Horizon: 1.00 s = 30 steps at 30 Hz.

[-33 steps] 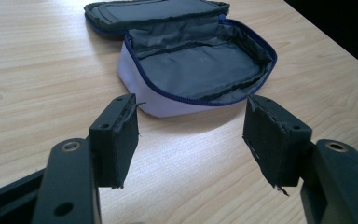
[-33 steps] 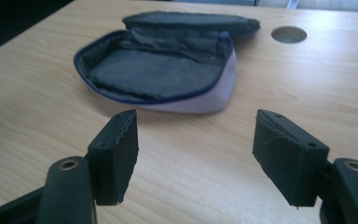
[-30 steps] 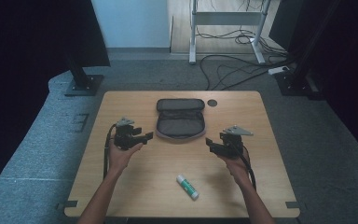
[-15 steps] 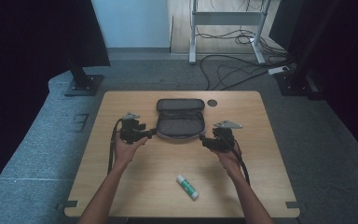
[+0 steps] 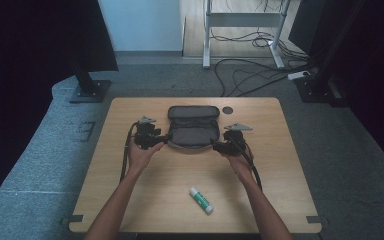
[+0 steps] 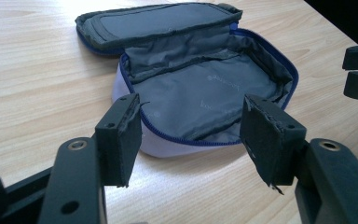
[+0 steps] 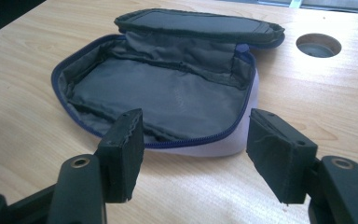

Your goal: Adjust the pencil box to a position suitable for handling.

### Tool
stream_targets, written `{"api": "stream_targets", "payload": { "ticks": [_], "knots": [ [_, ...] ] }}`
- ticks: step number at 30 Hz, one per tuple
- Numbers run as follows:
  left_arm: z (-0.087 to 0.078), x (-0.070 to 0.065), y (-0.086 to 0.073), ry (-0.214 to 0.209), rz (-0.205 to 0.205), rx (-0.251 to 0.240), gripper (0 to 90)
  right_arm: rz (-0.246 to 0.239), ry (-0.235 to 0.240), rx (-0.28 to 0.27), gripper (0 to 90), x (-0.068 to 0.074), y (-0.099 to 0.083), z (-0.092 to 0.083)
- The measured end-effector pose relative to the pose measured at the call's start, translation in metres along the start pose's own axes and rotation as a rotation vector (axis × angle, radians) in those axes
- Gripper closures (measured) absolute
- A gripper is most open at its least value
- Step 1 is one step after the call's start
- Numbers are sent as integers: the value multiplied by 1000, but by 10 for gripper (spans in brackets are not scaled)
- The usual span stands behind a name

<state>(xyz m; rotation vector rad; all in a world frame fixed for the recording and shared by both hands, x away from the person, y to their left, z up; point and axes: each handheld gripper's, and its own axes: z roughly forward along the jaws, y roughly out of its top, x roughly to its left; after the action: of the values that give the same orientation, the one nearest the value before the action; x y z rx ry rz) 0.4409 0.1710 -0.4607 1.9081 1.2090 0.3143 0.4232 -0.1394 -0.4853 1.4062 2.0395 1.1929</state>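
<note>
A grey fabric pouch (image 5: 192, 131) with a blue zipper lies open at the middle of the wooden table (image 5: 290, 165), its lid folded back. My left gripper (image 5: 166, 138) is open at the pouch's left end. In the left gripper view the pouch (image 6: 205, 93) has its near rim in the gap of that gripper (image 6: 191, 135), clear of both pads. My right gripper (image 5: 216, 146) stands open at the pouch's right end. Its jaws have just been closing. The pouch's rim (image 7: 158, 93) sits between them in the right gripper view (image 7: 193, 144), untouched.
A white and green glue stick (image 5: 201, 200) lies near the table's front edge. A round cable hole (image 5: 228, 110) sits behind the pouch on the right. Beyond the table are stands and cables on the grey floor.
Both hands have moved inward and a little away from me, bringing the grippers up to the two ends of the pouch. The pouch and glue stick have not moved.
</note>
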Motion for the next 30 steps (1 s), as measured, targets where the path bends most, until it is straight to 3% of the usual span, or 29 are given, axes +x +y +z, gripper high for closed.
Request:
{"api": "stream_targets", "payload": {
  "ticks": [12,19,22,30],
  "knots": [
    [16,3,12,20,1,20,402,-5,-53,25,373,-9,14,14],
    [24,7,20,29,-4,29,400,4,-59,38,381,-14,15,24],
    [36,13,16,39,-21,51,399,17,-68,51,388,-18,13,34],
    [52,17,8,63,-16,89,395,23,-84,80,428,-23,9,47]
  ]
}}
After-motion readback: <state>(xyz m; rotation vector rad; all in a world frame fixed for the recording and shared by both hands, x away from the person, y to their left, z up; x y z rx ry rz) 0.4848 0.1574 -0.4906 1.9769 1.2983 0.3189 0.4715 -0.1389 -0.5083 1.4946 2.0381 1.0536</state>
